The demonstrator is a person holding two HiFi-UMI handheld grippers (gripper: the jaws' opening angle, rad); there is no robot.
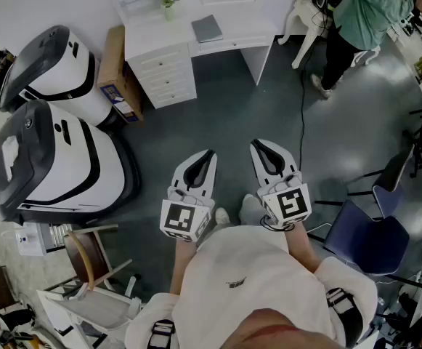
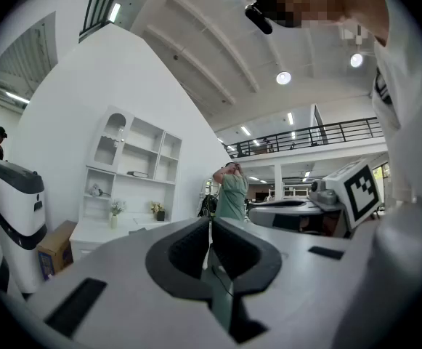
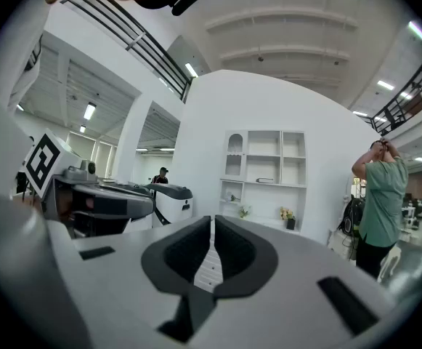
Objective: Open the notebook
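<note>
The notebook (image 1: 207, 28), grey-covered and closed, lies flat on the white desk (image 1: 234, 33) at the far side of the room. Both grippers are held side by side at waist height, well short of the desk, pointing toward it. My left gripper (image 1: 209, 153) has its jaws together with nothing between them, as the left gripper view (image 2: 210, 224) also shows. My right gripper (image 1: 257, 145) is likewise shut and empty; its dark pads meet in the right gripper view (image 3: 212, 225). Dark floor lies between the grippers and the desk.
The desk has drawers (image 1: 165, 78) and a shelf unit above. A cardboard box (image 1: 115, 67) and two white-and-black machines (image 1: 54, 64) (image 1: 51, 162) stand at the left. A person in a green top (image 1: 367, 13) stands at the right, beside a cable (image 1: 302, 115). A blue chair (image 1: 370, 235) stands near right.
</note>
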